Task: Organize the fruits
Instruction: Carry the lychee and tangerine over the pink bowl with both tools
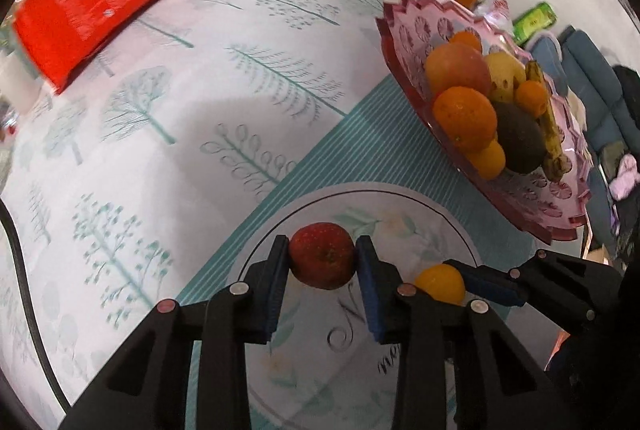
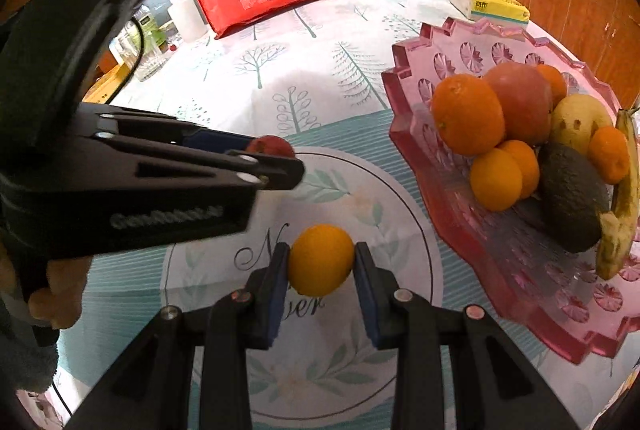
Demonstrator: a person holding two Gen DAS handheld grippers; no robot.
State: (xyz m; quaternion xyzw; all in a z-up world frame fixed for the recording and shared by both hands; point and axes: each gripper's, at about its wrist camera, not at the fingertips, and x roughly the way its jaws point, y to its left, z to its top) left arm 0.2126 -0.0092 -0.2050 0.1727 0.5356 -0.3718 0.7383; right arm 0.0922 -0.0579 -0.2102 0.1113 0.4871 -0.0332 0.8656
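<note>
While both tools hang over the round floral placemat (image 2: 404,213) on the tree-print tablecloth (image 1: 168,101), the left gripper (image 1: 322,262) pinches a small red apple (image 1: 322,256) between its blue pads. Beside it, the right gripper (image 2: 321,262) clamps a small yellow-orange citrus fruit (image 2: 321,260). Just beside the mat, the pink scalloped glass bowl (image 2: 516,270) holds oranges, a dark avocado (image 2: 572,201) and a spotted banana (image 2: 620,218).

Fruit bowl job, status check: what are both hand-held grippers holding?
Left hand-held gripper shut on red apple. Right hand-held gripper shut on small orange. Both over the printed mat; pink bowl already piled, path clear.
</note>
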